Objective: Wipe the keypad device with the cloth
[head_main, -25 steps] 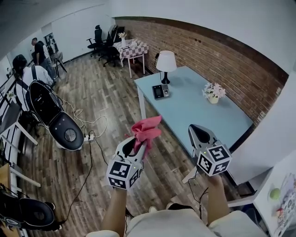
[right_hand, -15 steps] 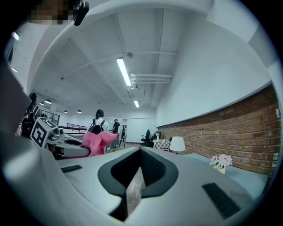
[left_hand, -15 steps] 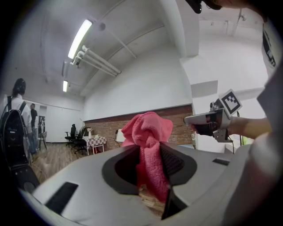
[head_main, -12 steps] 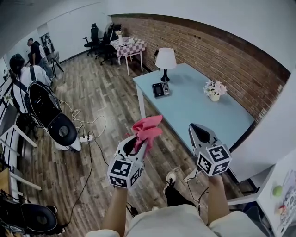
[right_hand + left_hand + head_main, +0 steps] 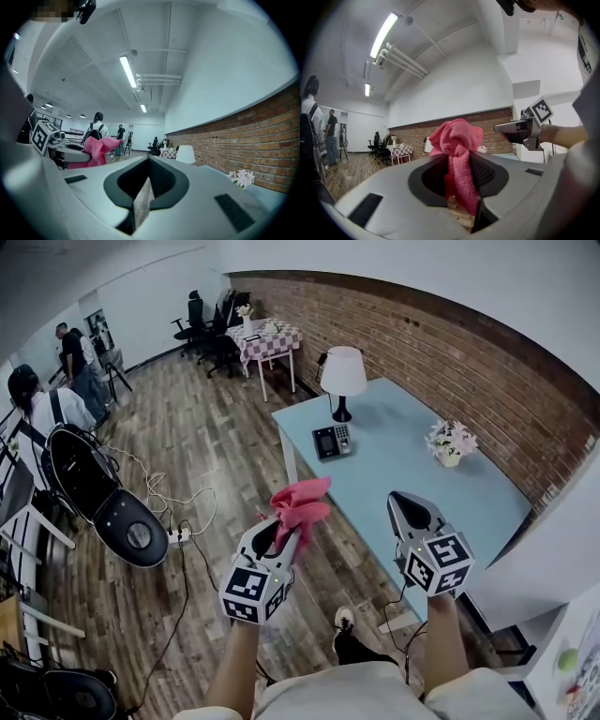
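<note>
Clamping cloth (image 5: 302,502) in left gripper (image 5: 284,532), keypad device (image 5: 332,441) apparently flat, well ahead

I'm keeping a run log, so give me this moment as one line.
stage: wiping not begun | left gripper: jaws shut on pink cloth | right gripper: jaws shut, empty | keypad device: on blue table, untouched

A lamp (image 5: 343,371) stands just behind the keypad device (image 5: 332,441); the table (image 5: 412,486) beside it is open.

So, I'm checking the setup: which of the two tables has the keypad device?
The light-blue table by the brick wall, with the keypad device beside the lamp; the checkered table stands farther back.
</note>
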Motion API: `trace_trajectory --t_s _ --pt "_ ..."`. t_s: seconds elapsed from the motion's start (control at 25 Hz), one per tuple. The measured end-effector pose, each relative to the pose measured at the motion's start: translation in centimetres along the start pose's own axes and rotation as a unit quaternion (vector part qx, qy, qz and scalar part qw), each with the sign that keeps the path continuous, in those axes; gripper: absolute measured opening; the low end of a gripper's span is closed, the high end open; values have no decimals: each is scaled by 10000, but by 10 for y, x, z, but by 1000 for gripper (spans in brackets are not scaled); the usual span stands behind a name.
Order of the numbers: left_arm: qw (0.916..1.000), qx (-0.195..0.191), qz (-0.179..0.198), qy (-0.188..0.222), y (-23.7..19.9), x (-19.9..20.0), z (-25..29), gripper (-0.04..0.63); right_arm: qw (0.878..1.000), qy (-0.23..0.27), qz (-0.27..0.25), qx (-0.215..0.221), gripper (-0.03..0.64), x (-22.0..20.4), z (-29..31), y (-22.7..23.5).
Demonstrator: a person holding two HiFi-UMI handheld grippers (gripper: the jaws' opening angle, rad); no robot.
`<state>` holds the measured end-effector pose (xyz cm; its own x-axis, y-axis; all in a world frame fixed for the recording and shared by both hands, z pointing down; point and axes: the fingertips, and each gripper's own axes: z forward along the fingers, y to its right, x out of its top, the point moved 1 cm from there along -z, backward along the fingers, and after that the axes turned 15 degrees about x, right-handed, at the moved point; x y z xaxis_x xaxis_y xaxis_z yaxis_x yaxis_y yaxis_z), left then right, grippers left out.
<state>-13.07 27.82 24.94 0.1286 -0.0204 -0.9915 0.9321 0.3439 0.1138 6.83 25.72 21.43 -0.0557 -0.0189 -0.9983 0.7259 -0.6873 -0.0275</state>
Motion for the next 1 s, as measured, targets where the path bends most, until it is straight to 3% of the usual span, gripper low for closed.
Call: trace_trajectory --t_s 0.44,1.0 --pt "9999 101 -42 -122 -21 12 147 147 9996 -178 0 214 9 3 94 124" --pt "9982 349 -195 -446 -37 -3 257 147 9978 -457 193 440 9 -23 158 220"
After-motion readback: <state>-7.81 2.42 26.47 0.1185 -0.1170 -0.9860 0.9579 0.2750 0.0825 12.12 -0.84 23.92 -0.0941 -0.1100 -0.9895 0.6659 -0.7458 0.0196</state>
